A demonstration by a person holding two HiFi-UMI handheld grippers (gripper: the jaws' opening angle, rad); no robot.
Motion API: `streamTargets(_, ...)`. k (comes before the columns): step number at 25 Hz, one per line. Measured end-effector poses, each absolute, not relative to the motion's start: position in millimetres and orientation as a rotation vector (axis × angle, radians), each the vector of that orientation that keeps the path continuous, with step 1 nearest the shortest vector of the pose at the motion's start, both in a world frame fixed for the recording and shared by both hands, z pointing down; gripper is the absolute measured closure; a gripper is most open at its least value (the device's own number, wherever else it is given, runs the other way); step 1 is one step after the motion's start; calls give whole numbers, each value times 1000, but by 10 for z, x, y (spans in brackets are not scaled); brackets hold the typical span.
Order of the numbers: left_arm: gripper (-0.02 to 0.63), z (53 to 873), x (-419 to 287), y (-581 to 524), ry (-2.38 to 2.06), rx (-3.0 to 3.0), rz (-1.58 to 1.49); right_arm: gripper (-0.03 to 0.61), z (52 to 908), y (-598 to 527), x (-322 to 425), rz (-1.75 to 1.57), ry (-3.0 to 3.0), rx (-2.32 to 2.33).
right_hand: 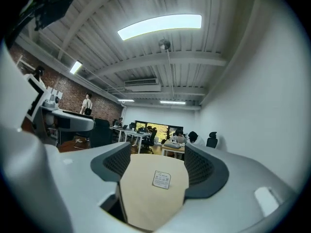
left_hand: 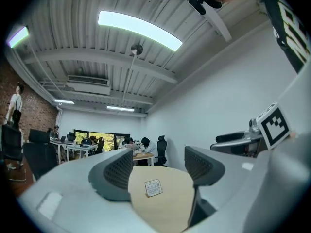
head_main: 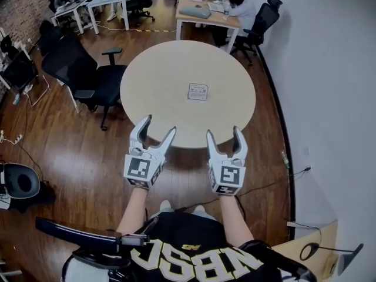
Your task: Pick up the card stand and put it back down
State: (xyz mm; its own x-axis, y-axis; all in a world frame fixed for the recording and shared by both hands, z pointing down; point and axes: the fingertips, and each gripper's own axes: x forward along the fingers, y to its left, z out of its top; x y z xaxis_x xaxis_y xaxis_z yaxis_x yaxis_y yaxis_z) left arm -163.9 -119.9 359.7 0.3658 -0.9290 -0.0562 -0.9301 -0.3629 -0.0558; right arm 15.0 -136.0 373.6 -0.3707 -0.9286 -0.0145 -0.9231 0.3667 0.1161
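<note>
The card stand (head_main: 198,91) sits alone a little right of the middle of the round desk (head_main: 154,75), well apart from both tools, which hang at the desk's near edge. The left tool (head_main: 160,125) has its jaws spread wide with nothing between them, and the right tool (head_main: 223,131) is likewise wide and empty; both point level toward the stand. The main risk, as I judge it, lies in the stand's build. It looks like a small, thin, light square piece, pale with fine print on its face and leaning slightly back, so a jaw that meets it off-centre would likely tip it or slide it away rather than catch it. The desk top is smooth, pale beige laminate with no lip, which probably gives little friction to hold the stand against a nudge. Closing too low could scrape the jaw tips on the desk, and letting go while the stand is tilted would leave it lying flat. Whether the card is a separate insert that could pop out can't be told from here. The tools are moulded light-grey plastic with curved, horn-like jaws lined with dark ribbed pads (left_hand: 119,171), which should bite well on a thin edge. Each carries a cube (head_main: 141,169) with black-and-white square markers. Around the desk are a glossy dark wood floor (head_main: 70,157) and a black office chair (head_main: 82,75).
</note>
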Motion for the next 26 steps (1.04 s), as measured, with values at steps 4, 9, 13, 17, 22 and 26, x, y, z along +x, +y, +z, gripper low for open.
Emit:
streamTargets(4,275,3474,-1401,-1056,1762,-2471,38,238,3673,-1315,357,-104,-2609,1700)
streamTargets(9,279,3459,-1092,-955,1787,-2438,35,239,3727,-1172,719,-71,-2634,1701)
streamTargets(13,282,3466,-891,-880,1777,-2443,-29,239,3812,-1114,1016,-33,-2636,1720)
streamTargets(17,282,3478,-910,-887,1794,-2426,-25,239,3824,-1142,1109,-19,-2639,1738)
streamTargets(22,282,3533,-897,-893,1790,-2433,-22,239,3845,-1126,1125,6,-2648,1737)
streamTargets(26,282,3531,-894,-897,1789,-2442,-22,239,3833,-1111,1122,2,-2656,1726)
